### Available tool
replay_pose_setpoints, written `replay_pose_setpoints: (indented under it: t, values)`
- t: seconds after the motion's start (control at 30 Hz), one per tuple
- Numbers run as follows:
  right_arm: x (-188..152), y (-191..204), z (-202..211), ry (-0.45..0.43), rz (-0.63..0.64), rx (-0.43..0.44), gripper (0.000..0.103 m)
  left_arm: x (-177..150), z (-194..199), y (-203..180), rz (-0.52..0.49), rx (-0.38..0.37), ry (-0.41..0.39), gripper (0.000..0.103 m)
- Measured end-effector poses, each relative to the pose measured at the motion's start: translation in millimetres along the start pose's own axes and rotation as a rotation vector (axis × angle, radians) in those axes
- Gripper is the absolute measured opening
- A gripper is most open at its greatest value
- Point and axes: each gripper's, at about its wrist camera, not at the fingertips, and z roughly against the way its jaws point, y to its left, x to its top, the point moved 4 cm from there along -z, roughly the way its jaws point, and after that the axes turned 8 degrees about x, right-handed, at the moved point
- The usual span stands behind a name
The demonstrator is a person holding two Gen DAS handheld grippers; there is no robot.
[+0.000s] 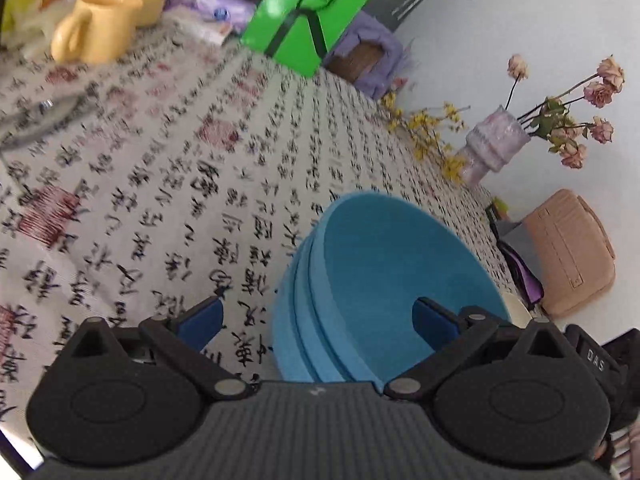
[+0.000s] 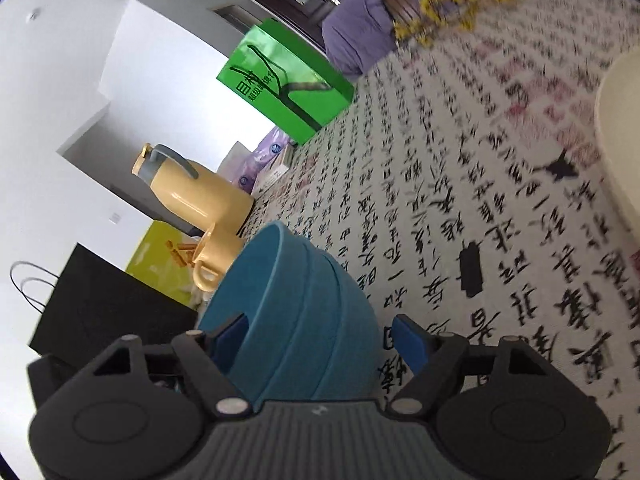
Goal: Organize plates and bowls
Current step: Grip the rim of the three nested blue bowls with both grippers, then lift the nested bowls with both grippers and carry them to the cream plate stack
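We had both grippers on the blue bowl stack (image 1: 384, 280), which looked like three nested bowls, judging by the stepped rims. In both wrist views it sat tilted, mouth turned sideways, right at the grippers and above the calligraphy-print tablecloth (image 1: 160, 184); we couldn't tell whether it touched the cloth.

Left gripper (image 1: 318, 320): jaws spread wide, one pad inside the top bowl, the other outside the stack wall. The pads didn't look pressed on the wall, so we read it as straddling, not clamped. Right gripper (image 2: 320, 338): same story w/ one pad inside the rim and one outside, jaws wide apart.

Handling, as we judged it: matte finish, prob. ceramic or melamine, so stiff and moderately heavy as a stack, and breakable if ceramic. Smooth curved walls give pads little bite, and nested bowls can slide apart when tilted. Best hold seemed the rim, pinching all three lips together, w/ the stack levelled before moving.

Around it: a pale yellow mug (image 1: 96, 28) and a matching yellow jug (image 2: 192, 196), both glossy and rounded; a green paper bag (image 1: 312, 20), flat-sided; a ribbed lilac vase (image 1: 492, 144) w/ dried roses; and a cream rim (image 2: 616, 128), maybe a plate or bowl, too cropped to tell.
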Motion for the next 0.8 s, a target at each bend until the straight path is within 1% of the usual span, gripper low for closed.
replay_pose_setpoints:
  t: [0.03, 0.07, 0.13, 0.2, 0.23, 0.27, 0.33, 0.4, 0.43, 0.47, 0.5, 0.53, 0.57, 0.67, 0.8]
  values:
    - [0, -3, -3, 0.010, -0.016, 0.011, 0.080, 0, -3, 1, 0.004, -0.013, 0.016, 0.102]
    - [1, -6, -5, 0.022, -0.027, 0.014, 0.078, 0, -6, 1, 0.015, -0.026, 0.026, 0.100]
    - [1, -8, -10, 0.042, -0.039, 0.022, 0.077, 0, -12, 5, 0.050, -0.047, 0.053, 0.091]
    - [0, -7, -14, 0.065, -0.043, 0.025, 0.072, -1, -19, 10, 0.104, -0.072, 0.088, 0.065]
    - [0, -6, -16, 0.074, -0.031, 0.005, 0.068, -2, -23, 13, 0.127, -0.077, 0.105, 0.062]
    - [0, -6, -18, 0.083, -0.022, -0.005, 0.065, -2, -24, 15, 0.142, -0.078, 0.104, 0.061]
    - [1, -6, -18, 0.083, -0.025, -0.001, 0.063, -4, -22, 13, 0.137, -0.053, 0.087, 0.058]
    - [2, -3, -18, 0.088, -0.001, -0.020, 0.058, -7, -18, 6, 0.103, 0.002, 0.069, 0.048]
    - [2, -1, -18, 0.088, 0.010, -0.038, 0.056, -8, -16, 3, 0.091, 0.022, 0.058, 0.046]
    - [2, 1, -17, 0.086, 0.027, -0.059, 0.051, -8, -15, 2, 0.086, 0.029, 0.051, 0.044]
    - [4, 2, -17, 0.081, 0.042, -0.078, 0.044, -8, -13, 0, 0.094, 0.021, 0.047, 0.043]
    - [5, 1, -17, 0.073, 0.050, -0.095, 0.039, -7, -11, 0, 0.106, 0.012, 0.043, 0.043]
    - [6, 0, -17, 0.069, 0.052, -0.111, 0.032, -7, -9, 0, 0.113, 0.002, 0.035, 0.042]
    - [9, -3, -18, 0.071, 0.041, -0.104, 0.031, -9, -5, -1, 0.116, 0.020, 0.016, 0.040]
    - [6, -2, -16, 0.069, 0.062, -0.110, 0.031, -12, -3, -3, 0.131, 0.033, 0.014, 0.040]
